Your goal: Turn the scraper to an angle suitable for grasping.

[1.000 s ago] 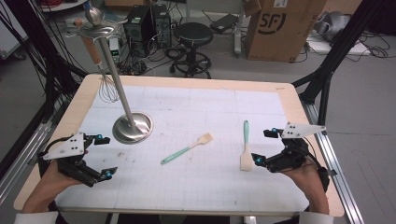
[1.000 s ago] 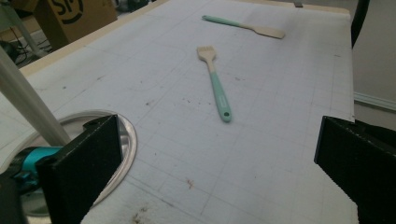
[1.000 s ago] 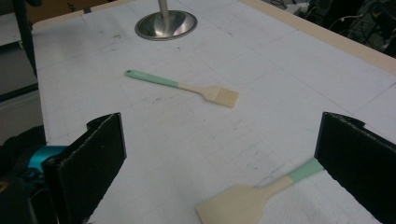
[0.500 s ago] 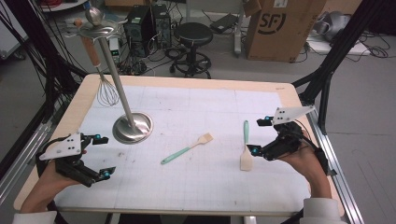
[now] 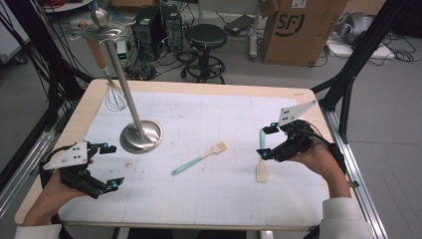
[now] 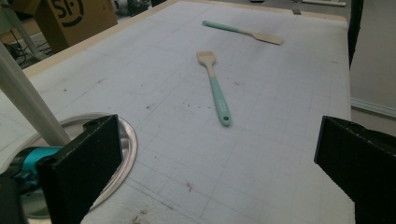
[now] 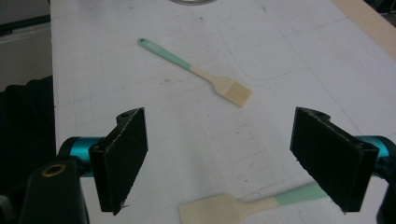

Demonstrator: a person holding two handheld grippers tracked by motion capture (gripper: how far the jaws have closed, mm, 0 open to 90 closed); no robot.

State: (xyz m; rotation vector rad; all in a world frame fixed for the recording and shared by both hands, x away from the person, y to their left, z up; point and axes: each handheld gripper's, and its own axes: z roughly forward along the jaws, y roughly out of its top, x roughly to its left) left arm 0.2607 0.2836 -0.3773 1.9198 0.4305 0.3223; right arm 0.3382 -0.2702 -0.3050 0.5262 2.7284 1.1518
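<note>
The right gripper (image 5: pixel 263 142), jaws spread, hovers over the spatula (image 5: pixel 261 158) lying near the table's right edge, seemingly about to lower and pinch its handle, while the left gripper (image 5: pixel 110 166) waits spread.

Left gripper (image 5: pixel 107 167): held low at the near left of the table, jaws spread wide, nothing between them.
Left hand (image 5: pixel 59 184): wrapped around the gripper body from below, forearm entering from the bottom left corner, white sleeve at the edge.
Right gripper (image 5: pixel 266 142): at the right side of the table, jaws wide apart and pointing toward the table's middle, grey plate tilted up.
Right hand (image 5: pixel 318 162): gripping from behind, white-sleeved forearm entering from the bottom right.
</note>
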